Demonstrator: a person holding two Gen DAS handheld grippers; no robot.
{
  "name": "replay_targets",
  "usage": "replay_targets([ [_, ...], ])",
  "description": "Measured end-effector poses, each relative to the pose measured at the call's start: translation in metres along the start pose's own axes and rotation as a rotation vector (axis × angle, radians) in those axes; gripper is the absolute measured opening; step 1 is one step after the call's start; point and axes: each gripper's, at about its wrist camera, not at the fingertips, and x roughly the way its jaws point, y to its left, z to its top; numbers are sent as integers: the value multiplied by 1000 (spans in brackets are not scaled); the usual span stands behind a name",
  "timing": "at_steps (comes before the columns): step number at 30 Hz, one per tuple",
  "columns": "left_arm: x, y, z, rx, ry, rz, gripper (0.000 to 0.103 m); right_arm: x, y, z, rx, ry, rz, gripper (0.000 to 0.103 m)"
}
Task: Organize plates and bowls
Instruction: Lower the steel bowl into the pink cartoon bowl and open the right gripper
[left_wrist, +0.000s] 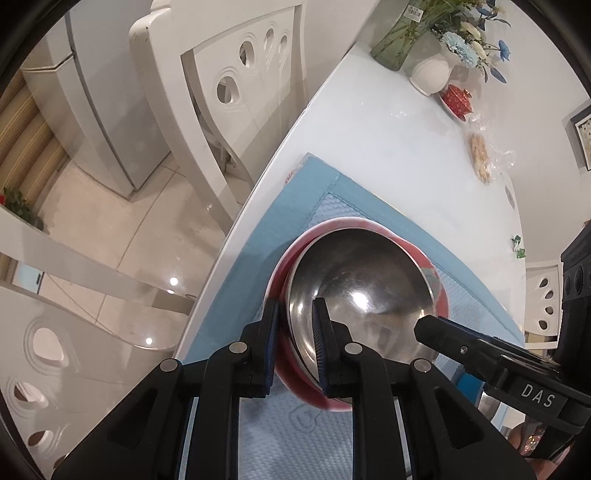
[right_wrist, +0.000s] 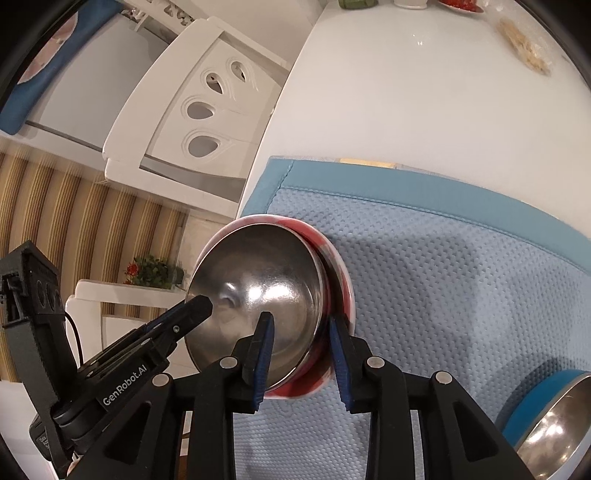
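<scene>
the left gripper (left_wrist: 295, 345) straddles the near-left rim of the steel bowl (left_wrist: 362, 288): one pad sits inside the bowl, the other outside the red bowl (left_wrist: 275, 280) that the steel one nests in. the jaws are drawn in almost fully and appear to pinch both walls together. from the right wrist view, the right gripper (right_wrist: 301, 354) straddles the opposite rim of the same stack (right_wrist: 258, 295). its inner pad lies against the steel inside, while its outer pad stands just clear of the red wall (right_wrist: 341, 280), so these jaws are partly open and not pressing.

the governing relation: the nested pair lies directly ahead of and below both grippers, between them, with each gripper on its own side of the rim. neither hand is clearly nearer. judged from this, a lift would need the right jaws to shut first.

the stack rests on the blue mat (right_wrist: 443, 277) near the table's left edge. a second steel bowl with a blue shell (right_wrist: 546, 417) sits well apart to the right. beyond lies the white table (left_wrist: 388, 140), with a flower vase (left_wrist: 430, 75) at its far end.
</scene>
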Motion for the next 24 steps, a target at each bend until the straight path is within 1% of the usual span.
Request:
replay_targets([
  [6,-4,1,-3,-2,5,-9,16,-4,-1,-1,12,1,10,29],
  [12,-9,0,-8,-7,20,4,16,-14,0,-5,22,-2,14,31],
  [15,-15,-1,-10,-11,20,5,16,-22,0,-9,25,-7,16,40],
  [17,-23,-4,-14,-13,17,16,17,-29,1,-13,24,-14,22,48],
  [18,-26,-4,-16,-15,20,24,22,-32,1,-15,24,-16,25,49],
  [19,-28,-5,-17,-21,23,34,32,-36,0,-17,26,-17,26,51],
  [20,-30,-4,-19,-29,28,39,36,-39,0,-19,28,-16,26,51],
  [22,-34,-4,-22,-50,40,40,56,-45,-1,-25,30,-16,30,52],
  [24,-42,-5,-28,-70,26,25,65,-51,-3,-31,31,-18,36,52],
])
